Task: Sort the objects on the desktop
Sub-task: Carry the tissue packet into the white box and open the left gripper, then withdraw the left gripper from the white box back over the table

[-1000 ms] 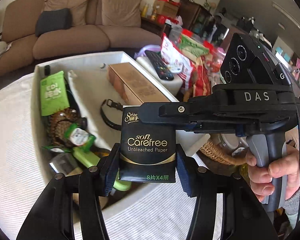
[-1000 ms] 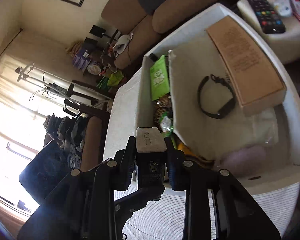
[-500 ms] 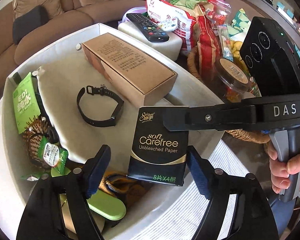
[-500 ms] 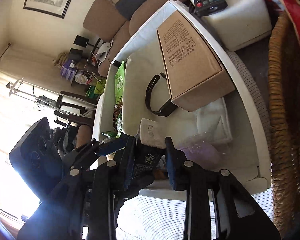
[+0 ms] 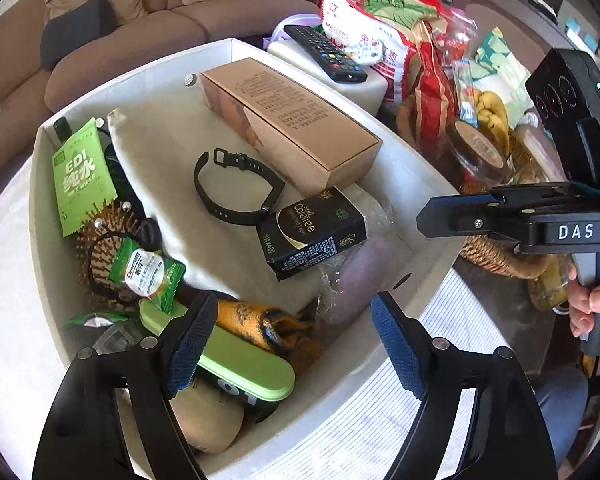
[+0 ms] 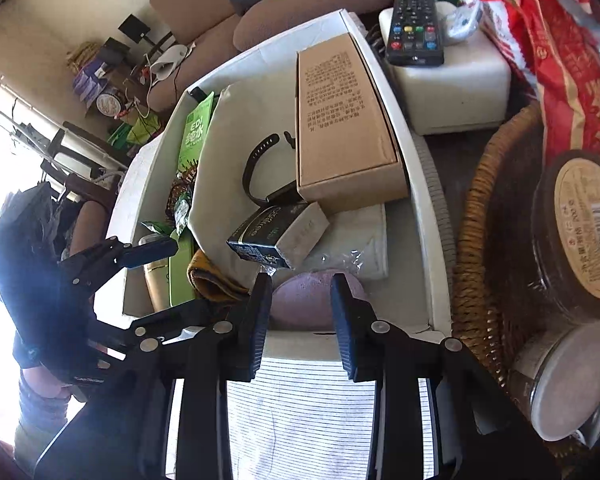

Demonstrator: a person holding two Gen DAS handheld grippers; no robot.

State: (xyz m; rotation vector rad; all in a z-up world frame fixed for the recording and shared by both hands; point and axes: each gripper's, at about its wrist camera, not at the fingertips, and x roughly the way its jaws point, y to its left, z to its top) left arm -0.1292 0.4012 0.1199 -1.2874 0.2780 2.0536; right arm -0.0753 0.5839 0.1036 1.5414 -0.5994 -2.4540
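Observation:
The black pack of tissues [image 5: 312,232] [image 6: 276,236] lies loose and tilted in the white storage box [image 5: 148,76] [image 6: 424,208], leaning on the brown carton [image 5: 292,128] next to the black wristband [image 5: 236,188]. My left gripper [image 5: 292,308] hangs open over the box's near end with nothing between its blue pads. My right gripper [image 6: 300,284] is above the near rim, its jaws a little apart and empty, over a purple bundle in plastic [image 6: 308,300]. Each gripper shows in the other's view: right [image 5: 440,216], left [image 6: 152,250].
The box also holds a green wet-wipes pack [image 5: 80,176], a hairbrush [image 5: 104,240], a green case [image 5: 244,364] and a yellow cloth. A remote [image 6: 414,28] lies on a white block behind it. A wicker basket [image 6: 472,240] with jars and snack bags stands at the right.
The tissue pack was held between both grippers, then by the right alone; now it lies in the box. My left jaws have spread wide and both grippers have tipped down over the box.

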